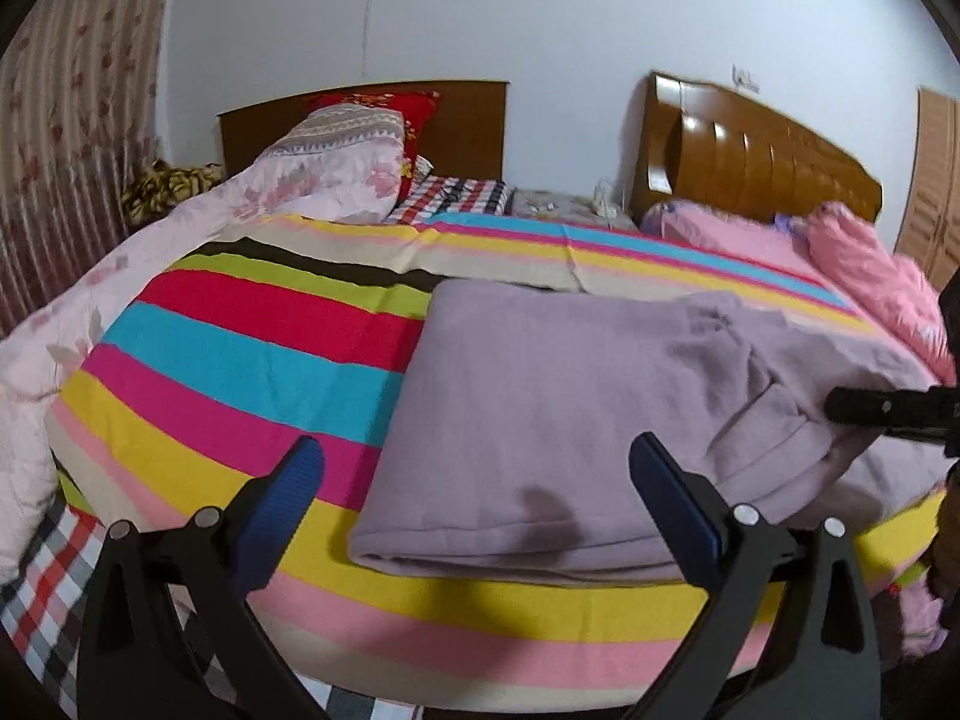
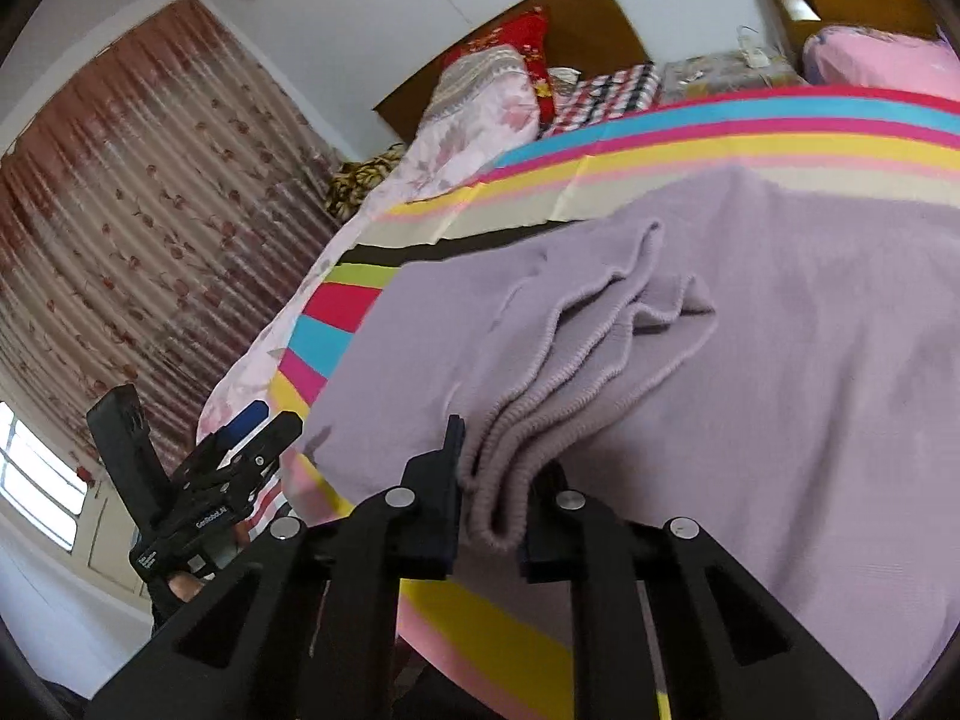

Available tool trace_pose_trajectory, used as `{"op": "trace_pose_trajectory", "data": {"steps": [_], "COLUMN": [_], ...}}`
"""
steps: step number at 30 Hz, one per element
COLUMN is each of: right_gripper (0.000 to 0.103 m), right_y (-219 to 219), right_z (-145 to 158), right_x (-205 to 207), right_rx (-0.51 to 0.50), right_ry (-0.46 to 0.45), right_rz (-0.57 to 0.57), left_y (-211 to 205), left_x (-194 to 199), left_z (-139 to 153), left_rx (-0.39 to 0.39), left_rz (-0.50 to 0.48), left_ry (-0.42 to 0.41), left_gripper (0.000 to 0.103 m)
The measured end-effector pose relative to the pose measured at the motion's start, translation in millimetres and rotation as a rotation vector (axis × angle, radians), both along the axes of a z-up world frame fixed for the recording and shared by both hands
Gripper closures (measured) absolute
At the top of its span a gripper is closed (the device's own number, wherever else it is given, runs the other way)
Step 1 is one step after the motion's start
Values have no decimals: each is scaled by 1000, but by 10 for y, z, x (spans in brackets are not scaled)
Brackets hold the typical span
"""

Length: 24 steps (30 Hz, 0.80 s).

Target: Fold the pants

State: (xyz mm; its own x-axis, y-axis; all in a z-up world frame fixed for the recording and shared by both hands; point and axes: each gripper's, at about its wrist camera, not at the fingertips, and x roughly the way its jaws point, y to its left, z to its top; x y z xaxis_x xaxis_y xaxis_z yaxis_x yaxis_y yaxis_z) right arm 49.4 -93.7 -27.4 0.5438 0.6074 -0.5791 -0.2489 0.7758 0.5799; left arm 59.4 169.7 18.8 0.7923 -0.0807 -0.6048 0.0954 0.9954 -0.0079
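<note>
- Left wrist view: the lilac knitted cotton pants (image 1: pixel 540 420) lie on the striped multicoloured bedsheet (image 1: pixel 240 360), already doubled at least once, with a clean folded edge along the near side and the left side squared off.
- The left gripper (image 1: pixel 474 468) hangs over that near edge with its blue-padded fingers spread wide and nothing between them.
- Right wrist view: the right gripper (image 2: pixel 492 480) is clamped narrow on a bunched stack of ribbed hem edges of the pants (image 2: pixel 660 360), lifted slightly off the layer below.
- The right-hand portion of the garment is rumpled and not aligned with the flat part.
- Judgement: task roughly midway. At least one fold is made; the held end is not yet laid over, and final squaring and smoothing remain outstanding.
</note>
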Motion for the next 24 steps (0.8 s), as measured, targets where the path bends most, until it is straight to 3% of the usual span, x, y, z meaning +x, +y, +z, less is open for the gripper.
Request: {"op": "trace_pose_trajectory", "data": {"steps": [4, 9, 13, 15, 17, 18, 20, 24], "right_gripper": [90, 90, 88, 76, 44, 36, 33, 33], "right_y": [-109, -109, -159, -163, -196, -242, -282, -30], "right_z": [-428, -253, -444, -400, -232, -89, 102, 443], "right_x": [-5, -34, 15, -3, -61, -102, -121, 240], "right_rx": [19, -17, 5, -20, -104, -176, -256, -257], "right_ry": [119, 55, 101, 101, 62, 3, -84, -171], "right_rz": [-9, -7, -11, 15, 4, -43, -92, -14], "left_y": [-100, -86, -54, -24, 102, 208, 388, 502], "left_x": [125, 111, 138, 95, 11, -39, -95, -11], "left_z": [-275, -254, -305, -251, -100, 3, 167, 319], "left_rx": [64, 60, 57, 49, 41, 16, -77, -303], "left_rz": [7, 8, 2, -5, 10, 25, 42, -18], "left_ry": [94, 91, 119, 114, 73, 49, 18, 14], "left_gripper": [2, 2, 2, 2, 2, 2, 2, 2]}}
